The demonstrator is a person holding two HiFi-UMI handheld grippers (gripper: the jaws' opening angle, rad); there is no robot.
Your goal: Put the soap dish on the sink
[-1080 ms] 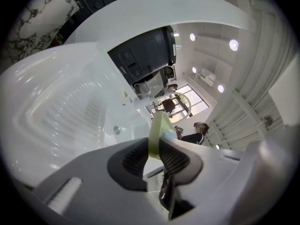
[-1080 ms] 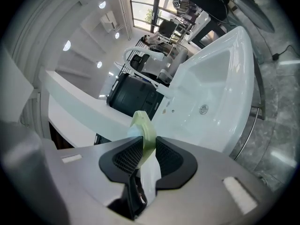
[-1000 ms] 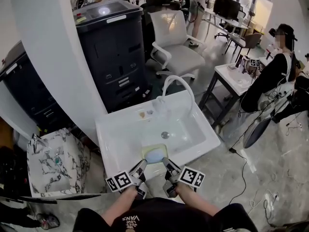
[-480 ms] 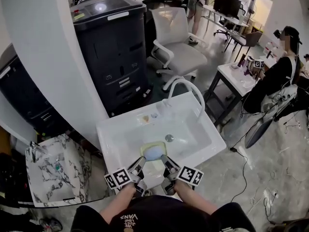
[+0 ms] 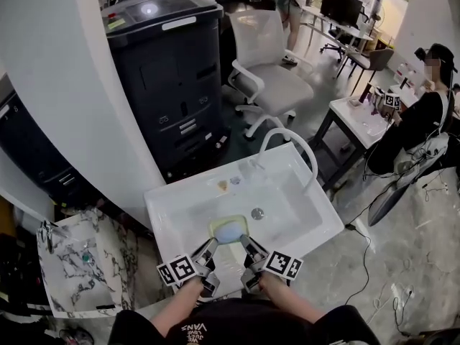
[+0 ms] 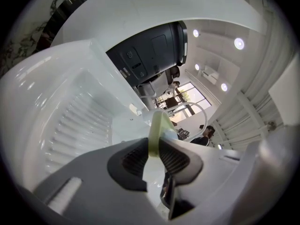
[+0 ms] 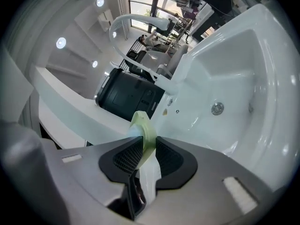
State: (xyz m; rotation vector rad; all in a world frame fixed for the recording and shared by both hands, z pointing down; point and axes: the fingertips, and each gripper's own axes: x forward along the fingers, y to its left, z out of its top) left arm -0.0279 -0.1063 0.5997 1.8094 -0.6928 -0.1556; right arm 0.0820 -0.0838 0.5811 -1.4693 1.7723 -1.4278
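The soap dish (image 5: 230, 230) is pale green with a bluish soap in it, and it hangs over the front part of the white sink (image 5: 164, 205). My left gripper (image 5: 210, 248) is shut on its left rim and my right gripper (image 5: 249, 246) on its right rim. In the left gripper view the green rim (image 6: 157, 128) is pinched between the dark pads of the left gripper (image 6: 152, 156). The right gripper view shows the same: rim (image 7: 143, 125) clamped in the right gripper (image 7: 145, 154). The sink's drain (image 5: 257, 213) lies just beyond the dish.
A curved white faucet (image 5: 290, 136) arches over the sink's back right. Two small items (image 5: 223, 185) lie on the back ledge. A marble-patterned basin (image 5: 79, 261) sits at left, a black cabinet (image 5: 169, 70) and white chair (image 5: 269, 63) behind, a seated person (image 5: 420, 117) at right.
Both grippers have carried the soap dish together farther in over the sink, closer to the drain. Their jaws hold the rim as before.
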